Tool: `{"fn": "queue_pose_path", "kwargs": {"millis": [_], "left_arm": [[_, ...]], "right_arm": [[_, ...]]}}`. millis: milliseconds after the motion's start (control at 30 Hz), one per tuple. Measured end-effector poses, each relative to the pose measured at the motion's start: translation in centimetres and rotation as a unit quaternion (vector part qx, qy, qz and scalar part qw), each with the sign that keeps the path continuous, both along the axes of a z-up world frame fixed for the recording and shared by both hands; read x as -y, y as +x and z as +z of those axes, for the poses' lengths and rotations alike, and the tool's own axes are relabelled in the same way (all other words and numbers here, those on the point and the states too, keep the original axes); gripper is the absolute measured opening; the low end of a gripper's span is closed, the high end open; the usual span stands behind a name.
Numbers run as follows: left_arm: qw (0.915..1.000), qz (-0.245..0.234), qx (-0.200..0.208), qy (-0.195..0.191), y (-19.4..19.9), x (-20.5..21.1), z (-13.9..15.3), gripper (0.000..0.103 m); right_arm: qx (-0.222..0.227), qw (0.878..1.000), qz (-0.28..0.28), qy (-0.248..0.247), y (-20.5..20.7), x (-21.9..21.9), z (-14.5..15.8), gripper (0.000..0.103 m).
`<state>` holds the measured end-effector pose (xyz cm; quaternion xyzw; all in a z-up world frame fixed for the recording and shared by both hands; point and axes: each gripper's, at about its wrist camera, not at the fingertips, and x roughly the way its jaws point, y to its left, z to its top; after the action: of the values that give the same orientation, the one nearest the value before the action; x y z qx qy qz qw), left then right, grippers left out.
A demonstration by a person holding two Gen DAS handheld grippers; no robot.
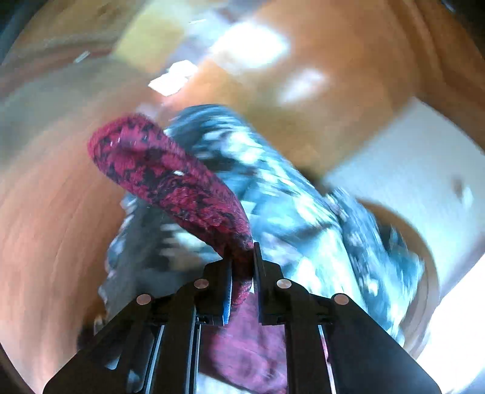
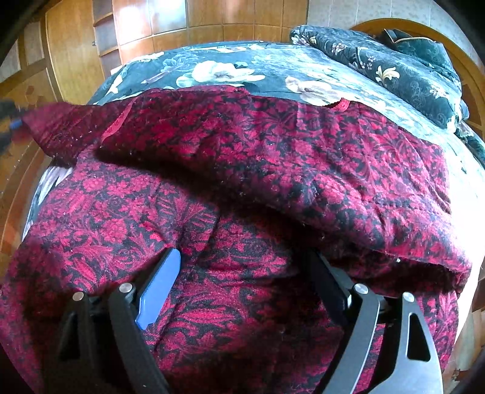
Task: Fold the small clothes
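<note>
A red garment with a black floral pattern (image 2: 242,169) lies spread on the bed, its far half folded over toward me. My left gripper (image 1: 242,257) is shut on one part of this garment (image 1: 169,178) and holds it lifted above the bed; that view is blurred by motion. In the right wrist view the left gripper (image 2: 9,121) shows at the far left edge, pulling a corner of the cloth out taut. My right gripper (image 2: 242,260) is open, its fingers resting on the near part of the garment, with nothing between them.
The bed has a dark teal floral cover (image 2: 230,66). A folded dark floral quilt and a pillow (image 2: 394,66) lie at the back right. A wooden wardrobe (image 2: 145,27) stands behind the bed. A curved wooden bed frame (image 2: 12,194) runs along the left.
</note>
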<state>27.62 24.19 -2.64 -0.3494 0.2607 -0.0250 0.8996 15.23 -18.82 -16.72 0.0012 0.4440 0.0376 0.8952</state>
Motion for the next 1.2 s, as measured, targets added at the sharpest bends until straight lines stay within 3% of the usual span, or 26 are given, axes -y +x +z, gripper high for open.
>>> {"fn": "queue_pose_path", "kwargs": {"millis": [100, 200, 267, 300, 433, 533, 567, 700, 900, 1000, 1100, 1133, 1200], "left_arm": [[0.9947, -0.077, 0.025, 0.064, -0.5, 7.2, 2.9, 0.011], [0.9790, -0.159, 0.023, 0.125, -1.3, 15.4, 2.9, 0.011], [0.9662, -0.206, 0.004, 0.156, -1.9, 20.6, 1.3, 0.011], [0.9559, -0.231, -0.015, 0.180, -2.2, 23.7, -0.1, 0.011], [0.9261, -0.286, -0.083, 0.232, -2.6, 30.1, -5.7, 0.013], [0.9152, -0.305, -0.110, 0.239, -3.5, 32.1, -8.3, 0.022], [0.9159, -0.302, -0.110, 0.240, -3.8, 32.0, -8.4, 0.025], [0.9215, -0.309, -0.102, 0.212, -5.4, 30.4, -7.7, 0.057], [0.9298, -0.295, -0.103, 0.194, -7.7, 27.9, -5.8, 0.060], [0.9364, -0.275, -0.105, 0.192, -8.9, 25.3, -5.9, 0.060], [0.9442, -0.246, -0.116, 0.186, -9.8, 22.4, -6.3, 0.060], [0.9468, -0.237, -0.120, 0.181, -9.8, 21.6, -6.4, 0.060], [0.9520, -0.217, -0.126, 0.175, -9.9, 19.8, -6.6, 0.060]], "right_arm": [[0.001, 1.000, -0.001, 0.009, -0.1, 0.3, 0.1, 0.085], [0.003, 0.999, -0.004, 0.034, -0.4, 1.1, 0.9, 0.082], [0.005, 0.998, -0.011, 0.056, -0.7, 1.8, 1.7, 0.078], [0.008, 0.997, -0.021, 0.078, -1.1, 2.8, 2.3, 0.078], [0.022, 0.990, -0.050, 0.134, -2.6, 5.7, 4.2, 0.078], [0.030, 0.984, -0.066, 0.165, -3.4, 7.9, 5.6, 0.078], [0.032, 0.981, -0.068, 0.178, -3.6, 8.5, 5.9, 0.078], [0.032, 0.967, -0.064, 0.246, -3.3, 9.8, 7.1, 0.079], [0.005, 0.937, -0.070, 0.342, 1.2, 9.9, 7.0, 0.079], [-0.026, 0.935, -0.108, 0.336, 4.1, 9.7, 5.8, 0.075], [-0.062, 0.936, -0.126, 0.324, 6.8, 9.0, 4.5, 0.052], [-0.070, 0.937, -0.126, 0.318, 7.3, 8.8, 4.2, 0.038], [-0.064, 0.949, -0.118, 0.285, 7.7, 8.0, 5.3, 0.018]]}}
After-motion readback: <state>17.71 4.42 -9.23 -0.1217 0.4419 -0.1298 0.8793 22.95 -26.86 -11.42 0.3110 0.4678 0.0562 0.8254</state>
